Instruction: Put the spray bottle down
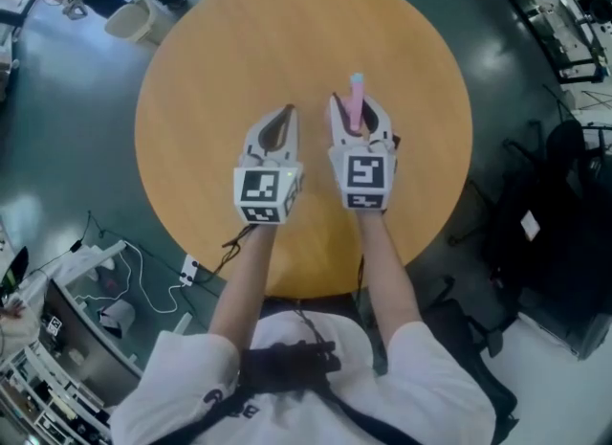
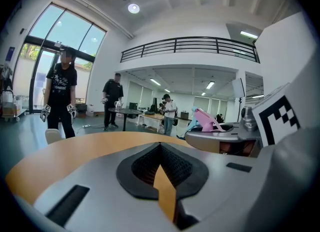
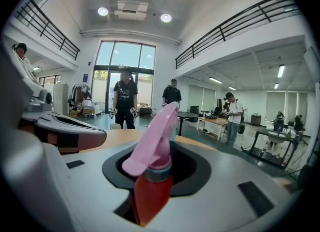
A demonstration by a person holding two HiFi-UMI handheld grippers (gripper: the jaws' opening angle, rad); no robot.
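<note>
The spray bottle (image 1: 357,86) has a pink trigger head and a red-orange body (image 3: 150,191). It stands upright between the jaws of my right gripper (image 1: 357,114), which is shut on it just below the collar. The bottle hangs over the round wooden table (image 1: 239,51), right of its centre; I cannot tell whether its base touches the top. My left gripper (image 1: 287,113) hovers beside it on the left, shut with nothing in it, its tips (image 2: 160,144) meeting. In the left gripper view the pink head (image 2: 206,118) shows at the right.
A white bin (image 1: 129,20) stands on the dark floor beyond the table's left side. Cables and a power strip (image 1: 188,269) lie near its front left. Black chairs and stands (image 1: 555,223) crowd the right. Several people (image 3: 125,101) stand farther off by other tables.
</note>
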